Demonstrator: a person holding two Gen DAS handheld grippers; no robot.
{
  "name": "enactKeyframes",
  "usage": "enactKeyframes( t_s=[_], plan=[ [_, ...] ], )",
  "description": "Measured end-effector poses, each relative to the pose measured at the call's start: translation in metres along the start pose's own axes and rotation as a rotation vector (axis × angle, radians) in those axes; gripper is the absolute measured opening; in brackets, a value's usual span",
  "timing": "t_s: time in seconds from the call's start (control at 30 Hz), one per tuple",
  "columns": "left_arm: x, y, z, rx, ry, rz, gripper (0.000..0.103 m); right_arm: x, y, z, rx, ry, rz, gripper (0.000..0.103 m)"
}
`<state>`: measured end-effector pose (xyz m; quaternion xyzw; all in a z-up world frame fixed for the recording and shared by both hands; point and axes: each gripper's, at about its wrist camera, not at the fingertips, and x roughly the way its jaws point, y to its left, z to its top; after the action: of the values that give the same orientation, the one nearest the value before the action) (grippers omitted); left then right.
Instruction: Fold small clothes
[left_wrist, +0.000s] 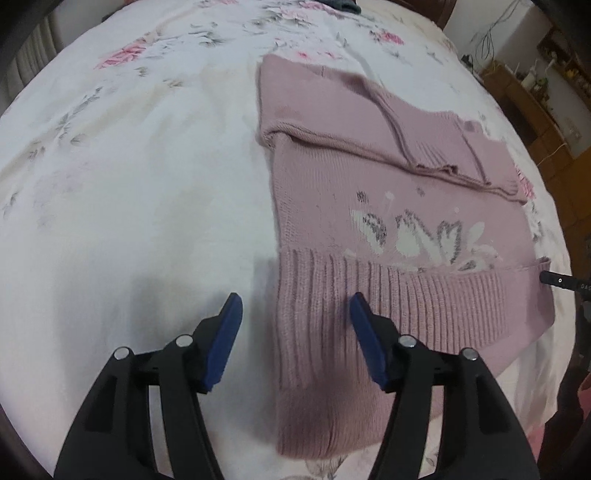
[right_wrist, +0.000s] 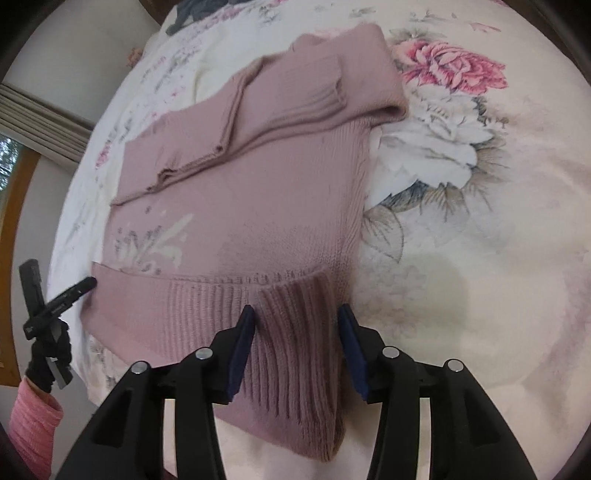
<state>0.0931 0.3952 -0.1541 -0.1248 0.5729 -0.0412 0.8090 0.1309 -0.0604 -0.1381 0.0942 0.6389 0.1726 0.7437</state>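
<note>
Sweater (left_wrist: 369, 229), pink knit, lies flat on the floral bedsheet (left_wrist: 129, 166), sleeves already folded across the chest at 12 o'clock, ribbed hem (left_wrist: 424, 310) nearest both claws. Left claw (left_wrist: 295, 328) is wide open, empty, straddling the hem's left corner: one pad over bare sheet, the other over ribbing. Right claw (right_wrist: 295, 339) is also wide open, holding nothing, with the hem's right corner (right_wrist: 295, 306) sitting between its pads, slightly rucked up. Judged step: pinch both hem corners, fold the bottom up toward 12 o'clock. To do it well: close on both layers at matching depth, lift evenly, keep the hem taut between claws, land the edge square on the sleeves. Right corner's bunching could skew the fold; flatten it first.
</note>
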Motion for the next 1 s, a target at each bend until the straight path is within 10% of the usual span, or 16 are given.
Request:
enactKeyframes(
  t_s=[0.23,0.53,0.83,1.0],
  plan=[
    [-0.011,-0.016,-0.003,0.051,-0.051,0.024,0.008,-0.009,0.019,-0.003,-0.098,-0.031,-0.091,0.017],
    [-0.051,-0.024,-0.023,0.047,-0.136,-0.060,0.008,-0.050,0.030,-0.026,-0.096,-0.117,-0.048,0.011],
    [0.004,-0.015,-0.019,0.001,-0.017,-0.030,0.020,-0.010,0.015,-0.014,0.015,-0.035,0.065,0.022],
    [0.001,-0.020,-0.021,0.018,-0.028,-0.015,0.009,0.002,0.014,-0.018,0.003,-0.006,0.046,0.015]
  ],
)
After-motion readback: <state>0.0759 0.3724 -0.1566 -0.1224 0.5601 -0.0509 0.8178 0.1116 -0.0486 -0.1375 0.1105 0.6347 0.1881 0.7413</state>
